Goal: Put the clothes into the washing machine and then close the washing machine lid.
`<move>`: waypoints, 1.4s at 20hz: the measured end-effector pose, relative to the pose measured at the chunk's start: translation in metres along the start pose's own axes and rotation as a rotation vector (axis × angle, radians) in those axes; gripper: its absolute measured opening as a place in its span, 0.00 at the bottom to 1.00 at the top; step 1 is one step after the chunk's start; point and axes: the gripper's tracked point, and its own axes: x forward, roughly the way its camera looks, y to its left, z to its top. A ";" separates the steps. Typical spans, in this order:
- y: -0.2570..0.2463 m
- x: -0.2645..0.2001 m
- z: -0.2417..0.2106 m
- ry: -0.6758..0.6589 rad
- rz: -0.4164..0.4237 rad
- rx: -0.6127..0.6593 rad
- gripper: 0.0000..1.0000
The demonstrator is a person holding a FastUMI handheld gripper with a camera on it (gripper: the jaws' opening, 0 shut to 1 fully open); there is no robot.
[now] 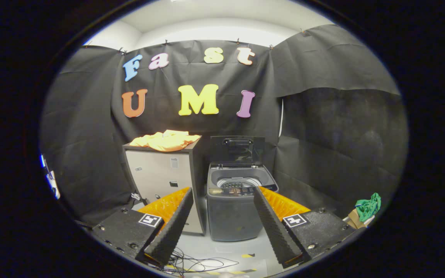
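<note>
Black-draped booth: claw (222, 200) spread wide, empty, framing open washing machine (238, 204) ahead; orange clothes (166, 141) wait atop cabinet (160, 173) beyond.

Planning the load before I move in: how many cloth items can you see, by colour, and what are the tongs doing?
Yellow-orange clothes, heaped on the cabinet: 1
Green cloth, on a box off to the right: 1
Total: 2
The tongs are open, holding nothing, with the open-lidded washing machine beyond them.

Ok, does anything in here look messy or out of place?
Mostly tidy. A green cloth lies crumpled on a cardboard box beside the open tongs, and loose cables sprawl on the floor below them.
</note>
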 end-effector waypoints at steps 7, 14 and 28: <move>0.001 0.003 -0.003 0.015 -0.009 0.015 0.99; 0.009 0.018 0.014 0.004 -0.011 0.004 0.99; 0.060 0.123 0.157 -0.075 0.056 0.001 0.99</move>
